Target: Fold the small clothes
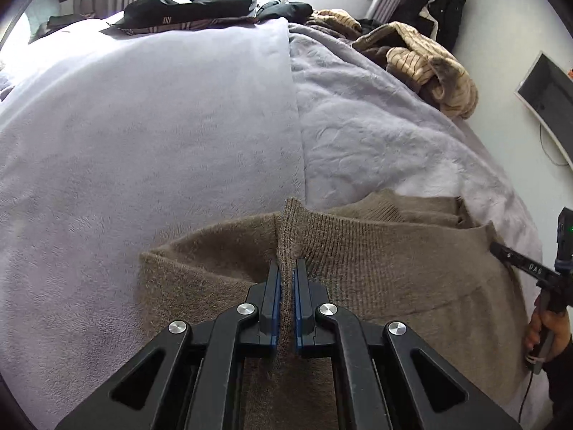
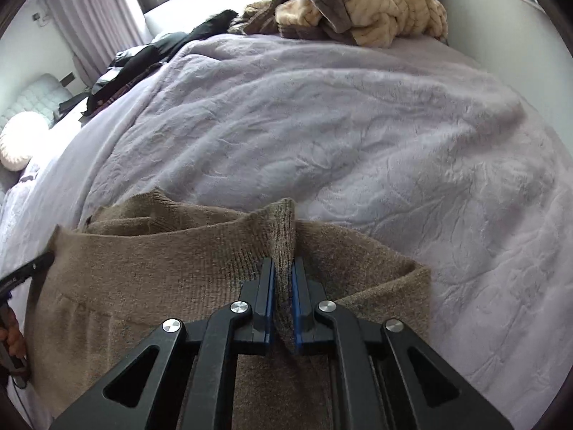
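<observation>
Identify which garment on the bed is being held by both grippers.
The brown sweater, pinched by the left gripper and right gripper. The striped cream garment and black clothes lie untouched.

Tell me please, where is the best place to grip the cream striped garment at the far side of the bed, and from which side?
Probably the cream striped garment is best taken at its loose outer fold nearest the open blanket, coming from the near side. It lies crumpled in a heap, and its far side sits close to the wall. Both hand-held grippers, left and right, are shut on the brown sweater.
</observation>
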